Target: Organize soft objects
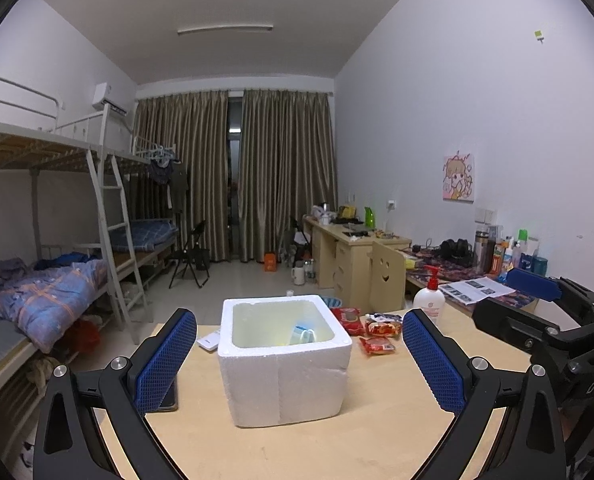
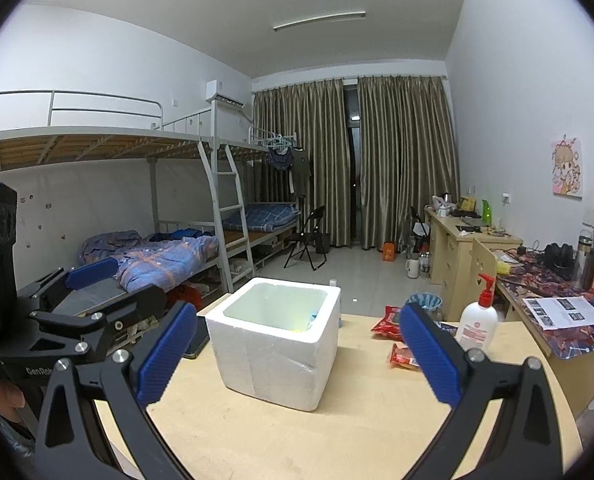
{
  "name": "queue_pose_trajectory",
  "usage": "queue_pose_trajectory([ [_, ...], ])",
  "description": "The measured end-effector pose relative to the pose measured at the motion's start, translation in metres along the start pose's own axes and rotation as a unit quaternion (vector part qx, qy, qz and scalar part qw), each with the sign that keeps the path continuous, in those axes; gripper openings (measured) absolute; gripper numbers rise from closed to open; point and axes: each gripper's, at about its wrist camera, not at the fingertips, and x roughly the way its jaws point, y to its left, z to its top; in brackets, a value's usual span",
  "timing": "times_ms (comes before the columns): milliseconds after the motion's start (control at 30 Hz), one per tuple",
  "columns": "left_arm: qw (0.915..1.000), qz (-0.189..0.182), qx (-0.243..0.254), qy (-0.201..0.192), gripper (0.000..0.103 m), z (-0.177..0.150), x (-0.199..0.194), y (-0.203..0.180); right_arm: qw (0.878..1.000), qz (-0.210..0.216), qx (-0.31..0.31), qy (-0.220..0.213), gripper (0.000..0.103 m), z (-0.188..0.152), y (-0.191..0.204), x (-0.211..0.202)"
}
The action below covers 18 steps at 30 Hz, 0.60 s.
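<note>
A white foam box (image 1: 285, 372) stands open on the wooden table (image 1: 337, 448); it also shows in the right wrist view (image 2: 277, 344). A blue and white soft item (image 1: 303, 332) lies inside it. Several red snack packets (image 1: 377, 330) lie on the table right of the box, also seen in the right wrist view (image 2: 393, 336). My left gripper (image 1: 299, 360) is open and empty, held in front of the box. My right gripper (image 2: 297, 356) is open and empty, its jaws wide either side of the box. Each gripper shows at the edge of the other's view.
A white pump bottle (image 2: 477, 324) stands on the table's right side. A dark phone (image 2: 197, 344) and a small white pack (image 1: 209, 342) lie left of the box. A cluttered desk (image 2: 557, 292) is on the right, bunk beds (image 2: 157, 248) on the left.
</note>
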Motion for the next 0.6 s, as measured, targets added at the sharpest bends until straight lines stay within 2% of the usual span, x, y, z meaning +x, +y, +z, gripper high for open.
queue_pose_trajectory([
  [367,0.9998,0.002,-0.001,-0.019,0.103,-0.013,-0.035,-0.011,1.0,-0.009,0.01,-0.021,0.103,-0.007,0.004,-0.038],
  [600,0.9994,0.005,-0.004,-0.034,0.103,-0.019,-0.054,-0.01,1.0,-0.016,0.014,-0.022,0.103,-0.011,0.005,-0.048],
])
